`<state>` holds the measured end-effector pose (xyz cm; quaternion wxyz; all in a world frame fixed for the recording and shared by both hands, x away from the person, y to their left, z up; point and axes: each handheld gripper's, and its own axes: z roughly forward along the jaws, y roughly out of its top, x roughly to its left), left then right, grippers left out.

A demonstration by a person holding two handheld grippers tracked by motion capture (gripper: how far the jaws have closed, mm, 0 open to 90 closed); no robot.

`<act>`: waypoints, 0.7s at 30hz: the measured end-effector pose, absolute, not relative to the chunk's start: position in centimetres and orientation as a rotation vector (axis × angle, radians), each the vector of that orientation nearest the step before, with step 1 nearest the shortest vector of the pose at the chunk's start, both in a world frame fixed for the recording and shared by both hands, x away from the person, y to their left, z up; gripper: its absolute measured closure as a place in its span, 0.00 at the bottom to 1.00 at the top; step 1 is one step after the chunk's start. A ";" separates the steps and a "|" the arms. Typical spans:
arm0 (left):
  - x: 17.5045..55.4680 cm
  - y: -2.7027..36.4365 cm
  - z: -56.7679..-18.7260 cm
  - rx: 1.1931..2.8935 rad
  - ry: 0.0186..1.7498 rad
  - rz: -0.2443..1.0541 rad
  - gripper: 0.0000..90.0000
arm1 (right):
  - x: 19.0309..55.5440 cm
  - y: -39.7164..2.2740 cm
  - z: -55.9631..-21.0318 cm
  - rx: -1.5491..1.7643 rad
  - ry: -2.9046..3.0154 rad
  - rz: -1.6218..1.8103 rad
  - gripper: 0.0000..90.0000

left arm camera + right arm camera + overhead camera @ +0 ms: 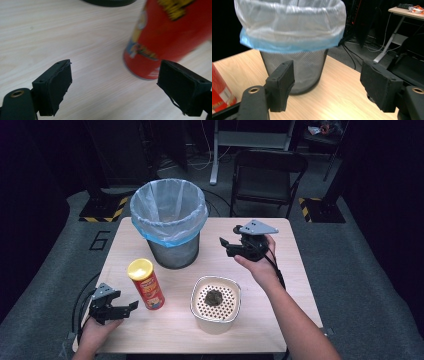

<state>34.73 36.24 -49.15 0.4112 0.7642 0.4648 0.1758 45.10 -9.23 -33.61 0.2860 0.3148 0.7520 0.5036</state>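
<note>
Beside the can [146, 284], left tongs [125, 308] gape.

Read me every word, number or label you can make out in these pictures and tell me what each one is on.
"6": a large dark numeral on the grey floor left of the table.
Red chip can: yellow lettering and a cartoon figure on its side, too blurred to read in both the high view and the left gripper view.
Waste bin, its liner and the white perforated container: no writing to be seen.
</note>
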 end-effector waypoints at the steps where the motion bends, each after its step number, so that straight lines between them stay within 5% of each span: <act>1: 34.6 36.1 -49.0 1.920 1.149 0.431 0.13 | 44.9 -9.4 -33.8 0.849 2.010 1.349 0.30; 21: 36.0 32.0 -48.6 1.879 1.041 0.378 0.14 | 41.5 -13.7 -38.1 0.987 1.983 1.299 0.29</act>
